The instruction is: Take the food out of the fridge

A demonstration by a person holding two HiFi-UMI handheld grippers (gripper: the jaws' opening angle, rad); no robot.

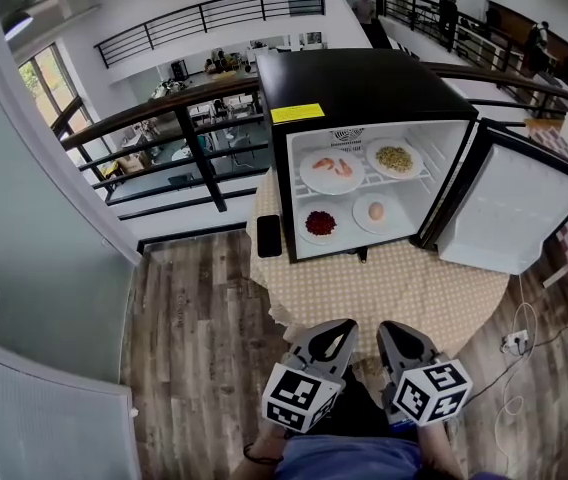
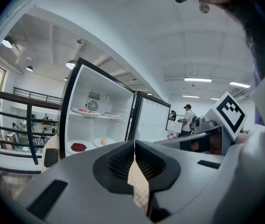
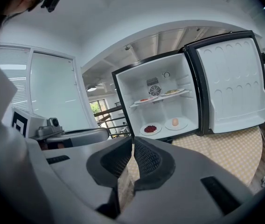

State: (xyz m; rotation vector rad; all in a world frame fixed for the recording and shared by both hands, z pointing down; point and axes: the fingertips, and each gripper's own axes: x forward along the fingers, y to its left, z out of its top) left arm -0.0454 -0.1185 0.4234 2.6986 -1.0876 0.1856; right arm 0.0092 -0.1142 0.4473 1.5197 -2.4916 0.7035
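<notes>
We find the fridge (image 1: pixel 364 93) door (image 1: pixel 512 208) swung wide, with bare table (image 1: pixel 394 290) before it (front edge nearest us). Left gripper (image 1: pixel 338 330) and right gripper (image 1: pixel 391 332): jaws together, holding nothing.

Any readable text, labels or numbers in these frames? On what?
No text can be read here.
Yellow rectangular sticker on the top front edge of the black mini fridge: print too small to read.
Small label on the fridge's white inner back wall: blurred, unreadable.
Black-and-white marker cubes: square patterns only, no letters.
</notes>
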